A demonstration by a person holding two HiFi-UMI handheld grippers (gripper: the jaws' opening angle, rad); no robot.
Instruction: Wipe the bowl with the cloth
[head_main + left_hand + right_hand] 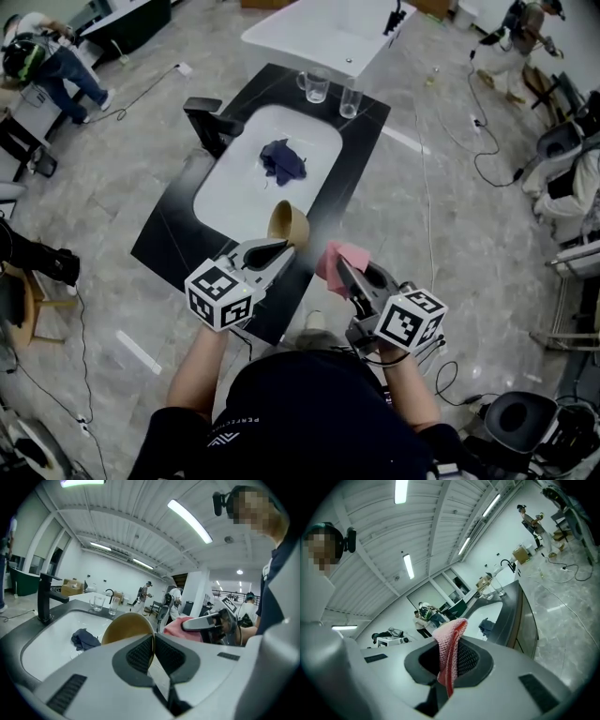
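A tan bowl (288, 224) is held on edge above the near rim of the white sink (225, 187), with my left gripper (284, 248) shut on its rim. In the left gripper view the bowl (126, 626) stands upright between the dark pads (139, 656). My right gripper (339, 267) is shut on a pink cloth (335, 260), just right of the bowl and apart from it. The right gripper view shows the pink cloth (448, 648) pinched between the jaws and sticking up. The left gripper view also catches the cloth (183, 627) in the right gripper.
A dark blue rag (283, 160) lies in the sink. A black faucet (211, 120) stands at the sink's left, and two glasses (317, 87) sit on the black counter (169, 234) at the far end. Cables run across the floor; people work nearby.
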